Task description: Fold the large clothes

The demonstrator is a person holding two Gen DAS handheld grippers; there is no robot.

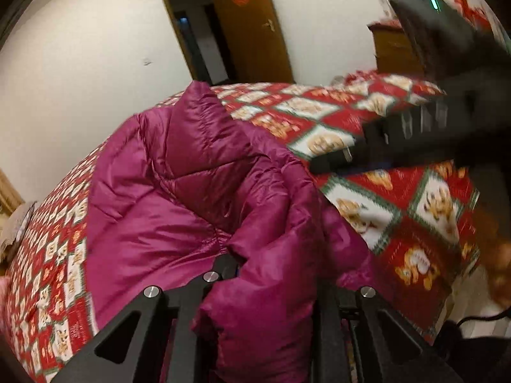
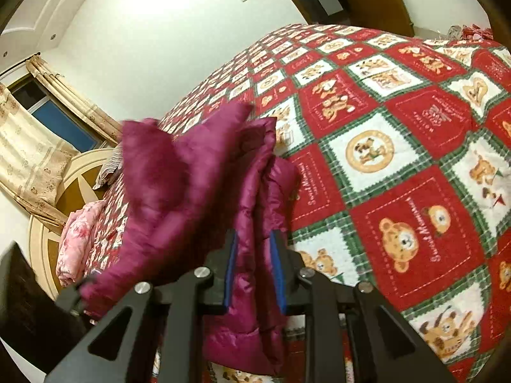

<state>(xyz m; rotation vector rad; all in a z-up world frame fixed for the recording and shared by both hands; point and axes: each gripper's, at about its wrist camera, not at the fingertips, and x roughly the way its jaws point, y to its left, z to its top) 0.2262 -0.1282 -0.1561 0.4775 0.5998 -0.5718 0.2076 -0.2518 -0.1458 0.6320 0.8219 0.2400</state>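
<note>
Magenta quilted fabric fills both views: a puffy jacket (image 1: pixel 179 198) lies bunched on a bed (image 1: pixel 399 217) spread with a red, white and green bear-print cover. Only the left wrist view shows the open brown door (image 1: pixel 252 28) with a red paper decoration, a wooden cabinet (image 1: pixel 396 54), and the right gripper (image 1: pixel 332 159) reaching in blurred from the right. Only the right wrist view shows the window (image 2: pixel 57 115) with cream floral curtains (image 2: pixel 28 159), a pink flowered quilt (image 2: pixel 76 242) at the bed's far end, and the left gripper's black body at the lower left edge. Script on the red squares of the cover seems to read "Sweet Memories", though it is small. The left gripper (image 1: pixel 265 274) is clamped on a fold of the jacket, its fingertips buried in fabric. The right gripper (image 2: pixel 254 249), angled down over the bed, has blue-padded fingers (image 2: pixel 277 274) either side of a jacket fold; whether the pads press it cannot be told.
</note>
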